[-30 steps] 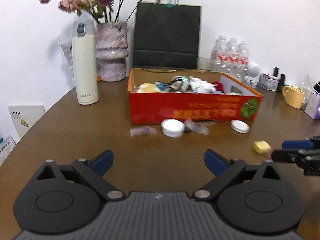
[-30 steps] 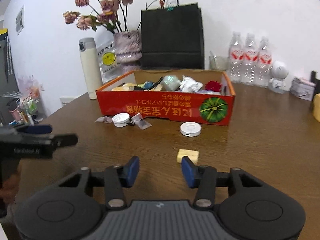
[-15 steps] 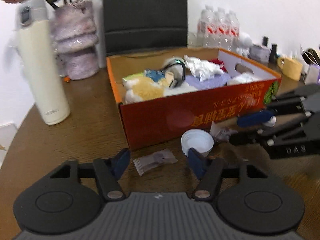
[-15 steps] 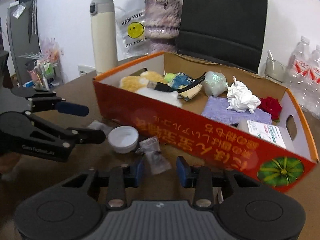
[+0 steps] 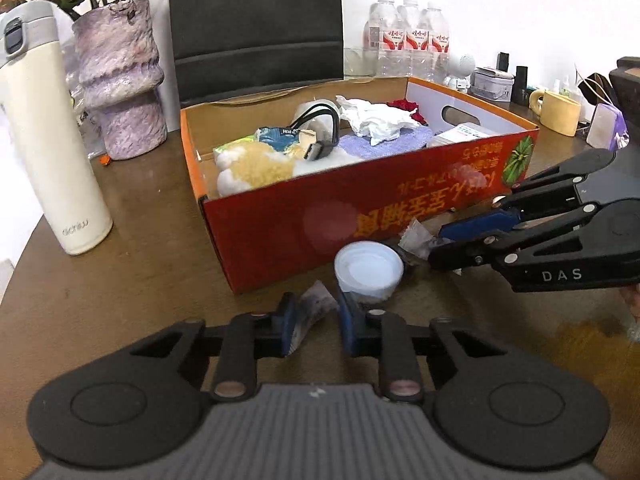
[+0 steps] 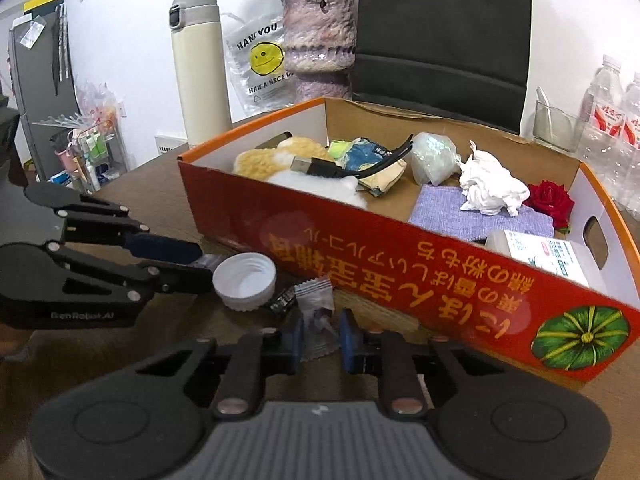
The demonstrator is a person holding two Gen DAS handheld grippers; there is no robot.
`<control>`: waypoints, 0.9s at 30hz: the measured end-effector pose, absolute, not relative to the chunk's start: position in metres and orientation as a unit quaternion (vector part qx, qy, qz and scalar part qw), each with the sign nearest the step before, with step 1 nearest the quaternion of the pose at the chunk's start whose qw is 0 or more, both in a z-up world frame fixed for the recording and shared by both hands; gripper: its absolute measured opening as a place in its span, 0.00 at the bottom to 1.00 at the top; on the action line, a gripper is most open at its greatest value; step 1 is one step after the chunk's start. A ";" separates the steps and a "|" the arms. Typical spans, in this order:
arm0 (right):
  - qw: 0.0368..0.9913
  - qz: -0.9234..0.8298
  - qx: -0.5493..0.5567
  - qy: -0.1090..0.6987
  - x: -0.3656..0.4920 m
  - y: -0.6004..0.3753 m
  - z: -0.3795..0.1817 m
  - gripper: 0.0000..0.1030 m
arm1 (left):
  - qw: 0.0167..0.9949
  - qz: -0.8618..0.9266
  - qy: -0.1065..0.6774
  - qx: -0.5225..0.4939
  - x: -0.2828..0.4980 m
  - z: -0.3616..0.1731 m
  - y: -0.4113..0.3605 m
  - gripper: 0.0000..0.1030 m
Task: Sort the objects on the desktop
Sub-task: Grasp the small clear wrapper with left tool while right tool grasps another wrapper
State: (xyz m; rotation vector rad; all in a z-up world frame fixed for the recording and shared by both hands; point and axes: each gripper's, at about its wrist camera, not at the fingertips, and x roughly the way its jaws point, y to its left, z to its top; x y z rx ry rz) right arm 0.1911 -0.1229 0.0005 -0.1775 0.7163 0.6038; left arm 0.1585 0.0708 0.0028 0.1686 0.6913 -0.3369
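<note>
Sorting is at the pick-up step: each hand-held gripper has a small wrapped packet between its blue fingers, just in front of the red cardboard box (image 5: 304,224) on the brown bench (image 5: 120,280). The left hand-held gripper (image 5: 313,320) is narrowed around one clear packet (image 5: 316,305), its pads at or very near the wrapper; whether it is truly pinched cannot be told. The right hand-held gripper (image 6: 320,338) is likewise narrowed around a second packet (image 6: 318,312), and firm contact is again uncertain. Between the two packets, still in front of the box, lies one white screw lid (image 5: 368,270), open side up, with a small dark item (image 6: 282,300) beside it that is too small to identify. The next move probably calls for closing fully on the thin, crinkly wrappers, lifting them clear of the box's front wall, and releasing them over its open top, without nudging the lid. Counted outside the box: two packets, one lid visible here. Inside the box lie one black USB cable (image 6: 320,166), one crumpled white tissue (image 6: 488,190), one red rose (image 6: 550,200) and one purple cloth (image 6: 460,212), among other things.
</note>
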 end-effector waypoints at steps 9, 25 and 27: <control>0.888 0.284 -0.055 0.356 0.141 -0.138 0.003 0.15 | 0.935 -0.114 0.333 0.033 0.100 0.006 0.068 0.12; 0.919 0.273 -0.034 0.284 0.041 -0.185 0.044 0.15 | 0.962 -0.081 0.253 -0.060 -0.010 0.054 0.047 0.09; 0.910 0.287 -0.050 0.294 0.035 -0.181 0.034 0.27 | 0.963 -0.079 0.252 -0.061 -0.019 0.054 0.045 0.09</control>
